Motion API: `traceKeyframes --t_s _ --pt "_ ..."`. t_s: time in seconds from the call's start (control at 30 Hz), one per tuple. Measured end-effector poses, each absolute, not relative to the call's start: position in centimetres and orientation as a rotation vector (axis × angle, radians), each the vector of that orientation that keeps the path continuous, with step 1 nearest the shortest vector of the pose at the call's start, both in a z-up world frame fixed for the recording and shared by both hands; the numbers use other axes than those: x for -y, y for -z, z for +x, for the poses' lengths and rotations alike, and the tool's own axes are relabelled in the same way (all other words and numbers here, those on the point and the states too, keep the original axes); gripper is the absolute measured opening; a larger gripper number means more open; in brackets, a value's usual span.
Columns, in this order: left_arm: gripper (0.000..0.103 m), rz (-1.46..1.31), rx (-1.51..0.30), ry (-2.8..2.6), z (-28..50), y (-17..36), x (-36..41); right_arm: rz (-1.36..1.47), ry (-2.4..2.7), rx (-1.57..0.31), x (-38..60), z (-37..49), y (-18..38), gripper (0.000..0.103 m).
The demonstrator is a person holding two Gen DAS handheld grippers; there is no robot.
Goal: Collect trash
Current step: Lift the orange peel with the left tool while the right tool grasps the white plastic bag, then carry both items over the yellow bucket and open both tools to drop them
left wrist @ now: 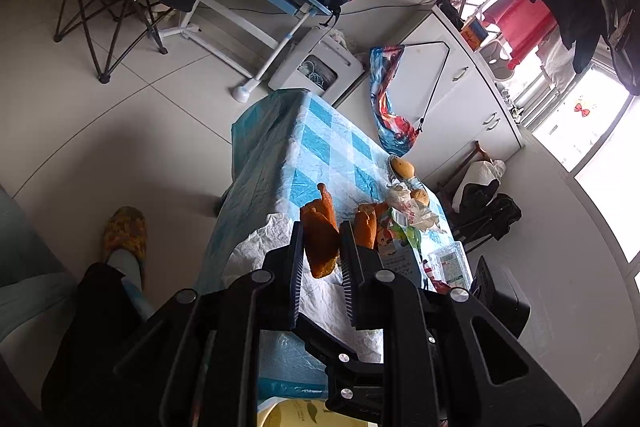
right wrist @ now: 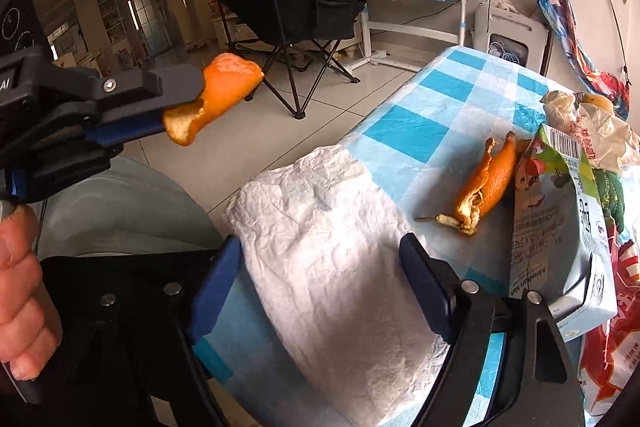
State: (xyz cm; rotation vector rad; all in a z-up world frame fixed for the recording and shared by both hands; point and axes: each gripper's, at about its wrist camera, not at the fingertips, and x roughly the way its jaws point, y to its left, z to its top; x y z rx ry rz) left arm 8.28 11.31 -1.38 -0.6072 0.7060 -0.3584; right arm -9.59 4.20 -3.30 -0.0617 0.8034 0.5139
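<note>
We hold the left gripper (right wrist: 182, 115) off the near-left edge of the table, in the air over the floor. Its black and blue fingers are clamped on a curled piece of orange peel (right wrist: 218, 91), pith side showing; in the left wrist view the same peel (left wrist: 320, 239) stands pinched between the ribbed pads.

Our right gripper (right wrist: 320, 283) hangs over a crumpled sheet of white paper (right wrist: 332, 239) spread on the blue-and-white checked plastic tablecloth (right wrist: 416, 131). Its blue-padded fingers stand wide apart, one on each side of the sheet's near part, with nothing pinched; we cannot tell whether the pads touch the paper.

A second strip of orange peel (right wrist: 486, 187), long and torn with a dry stem end, lies on the cloth just beyond the paper. It rests against a flattened printed drink carton (right wrist: 556, 227). Behind the carton sits a wad of crumpled wrappers (right wrist: 592, 135), and a red printed bag (right wrist: 612, 347) lies at the near right.

A bare hand (right wrist: 20, 287) grips the left gripper's handle.
</note>
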Motion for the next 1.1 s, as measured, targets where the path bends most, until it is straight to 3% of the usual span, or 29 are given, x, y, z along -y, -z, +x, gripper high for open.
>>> traceKeyframes --t_s 0.23,0.3,0.37,0.43,0.47,0.9,1.1 --pt "0.017 -0.597 -0.711 0.363 8.2 1.4 -11.0 -0.100 -0.466 -0.805 -5.0 -9.8 3.4 0.075" --pt "0.017 -0.593 -0.710 0.365 8.2 1.4 -11.0 -0.090 -0.431 -0.795 -4.7 -9.9 3.4 0.060" --pt "0.017 -0.590 -0.709 0.367 8.2 1.3 -10.9 -0.048 -0.401 -0.789 -3.6 -9.8 3.3 0.027" --pt "0.017 -0.585 -0.709 0.370 8.2 1.2 -10.6 0.033 -0.410 -0.810 -2.3 -9.5 3.2 0.010" --pt "0.017 -0.579 -0.709 0.371 8.1 1.2 -10.5 0.074 -0.421 -0.823 -1.7 -9.4 3.3 0.007" --pt "0.017 -0.398 -0.704 0.386 2.8 -0.6 -6.5 0.242 -0.564 -0.764 3.1 -18.9 -1.1 0.006" --pt "0.017 -0.337 -0.716 0.407 -1.1 -1.2 -4.2 0.262 -0.557 -0.824 5.4 -24.1 -0.6 0.006"
